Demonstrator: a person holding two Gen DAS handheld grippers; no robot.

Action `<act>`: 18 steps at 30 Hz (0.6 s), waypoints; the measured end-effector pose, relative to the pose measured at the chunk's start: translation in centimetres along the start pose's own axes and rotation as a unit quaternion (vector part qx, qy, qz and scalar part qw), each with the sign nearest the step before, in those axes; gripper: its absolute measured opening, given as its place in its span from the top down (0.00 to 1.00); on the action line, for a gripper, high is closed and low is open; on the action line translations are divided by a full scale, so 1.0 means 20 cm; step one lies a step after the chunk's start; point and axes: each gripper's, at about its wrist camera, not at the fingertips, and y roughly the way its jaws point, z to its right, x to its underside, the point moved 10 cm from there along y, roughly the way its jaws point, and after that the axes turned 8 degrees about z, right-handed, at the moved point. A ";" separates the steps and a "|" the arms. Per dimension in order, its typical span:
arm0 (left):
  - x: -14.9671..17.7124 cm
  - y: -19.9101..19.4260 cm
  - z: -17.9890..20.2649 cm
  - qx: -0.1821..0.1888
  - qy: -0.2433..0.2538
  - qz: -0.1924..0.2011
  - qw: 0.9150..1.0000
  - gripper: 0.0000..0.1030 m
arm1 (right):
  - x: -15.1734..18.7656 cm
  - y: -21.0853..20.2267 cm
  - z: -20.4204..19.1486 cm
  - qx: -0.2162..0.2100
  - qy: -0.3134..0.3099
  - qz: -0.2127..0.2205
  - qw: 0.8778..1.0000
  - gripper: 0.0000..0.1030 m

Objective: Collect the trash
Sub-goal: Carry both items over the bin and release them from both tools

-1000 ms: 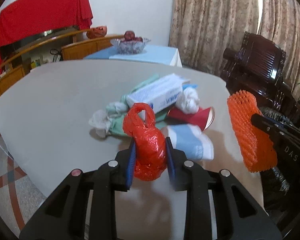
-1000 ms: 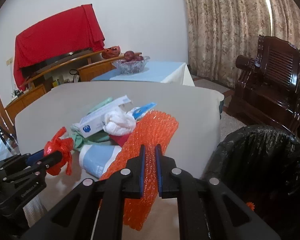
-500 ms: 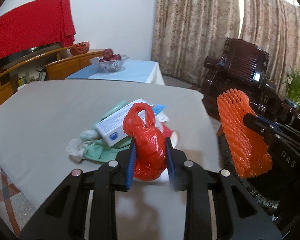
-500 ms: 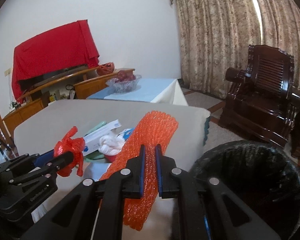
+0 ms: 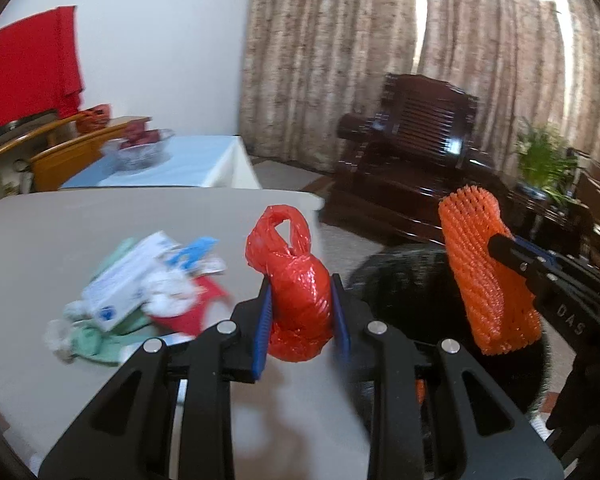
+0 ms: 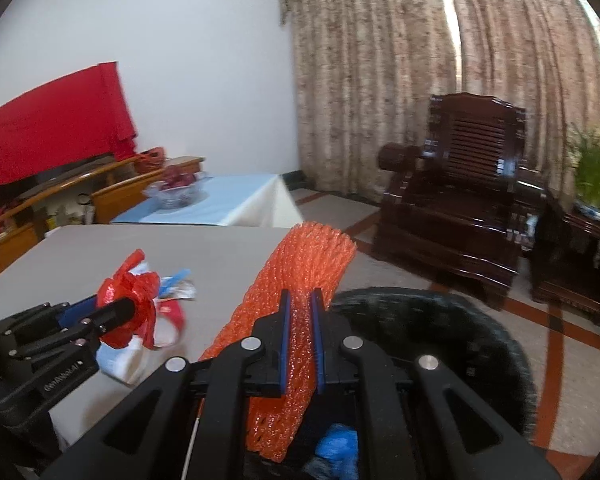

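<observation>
My left gripper [image 5: 300, 304] is shut on a knotted red plastic bag [image 5: 296, 288] and holds it above the table's right edge; the bag also shows in the right wrist view [image 6: 130, 308]. My right gripper [image 6: 299, 312] is shut on an orange foam net sleeve [image 6: 304, 276], also seen in the left wrist view [image 5: 488, 276], held over the black-lined trash bin [image 6: 460, 344]. The bin's dark opening lies just right of the table in the left wrist view [image 5: 404, 280]. A blue item [image 6: 336, 446] lies inside the bin.
A pile of trash stays on the grey table [image 5: 60, 240]: a white and blue box [image 5: 120, 284], green cloth [image 5: 96, 340], white tissue [image 5: 168, 292], red paper [image 5: 196, 312]. A dark wooden armchair [image 6: 460, 188] and a plant [image 5: 544, 160] stand beyond the bin.
Both grippers have swung right, away from the trash pile and toward the bin, each still holding its item. The right gripper now hangs over the bin opening.
</observation>
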 end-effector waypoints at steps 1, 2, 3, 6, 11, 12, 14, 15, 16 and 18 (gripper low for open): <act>0.00 0.02 0.03 0.008 0.003 -0.001 1.000 0.75 | 0.00 -0.01 0.04 0.008 0.002 -0.001 1.000 0.91; 0.00 0.03 0.08 0.016 0.006 -0.001 1.000 0.75 | 0.01 -0.01 0.10 0.018 0.004 -0.003 1.000 0.91; 0.01 0.05 0.13 0.026 0.009 -0.002 1.000 0.75 | 0.02 -0.02 0.14 0.026 0.005 -0.005 1.000 0.91; 0.03 0.11 0.27 0.050 0.015 -0.010 0.999 0.75 | 0.05 -0.03 0.25 0.047 0.008 -0.010 0.999 0.91; 0.06 0.19 0.42 0.080 0.022 -0.020 0.996 0.75 | 0.08 -0.02 0.38 0.072 0.015 -0.018 0.997 0.91; 0.07 0.21 0.44 0.084 0.022 -0.022 0.996 0.75 | 0.09 -0.02 0.41 0.076 0.017 -0.019 0.997 0.91; 0.09 0.24 0.49 0.093 0.024 -0.028 0.995 0.75 | 0.11 -0.02 0.45 0.083 0.021 -0.023 0.996 0.91; 0.10 0.27 0.52 0.098 0.024 -0.032 0.994 0.75 | 0.11 -0.02 0.47 0.086 0.022 -0.024 0.996 0.91; 0.10 0.28 0.54 0.102 0.023 -0.035 0.994 0.75 | 0.13 -0.02 0.49 0.090 0.023 -0.026 0.995 0.91; 0.12 0.31 0.57 0.107 0.026 -0.040 0.993 0.75 | 0.14 0.00 0.53 0.095 0.026 -0.031 0.995 0.91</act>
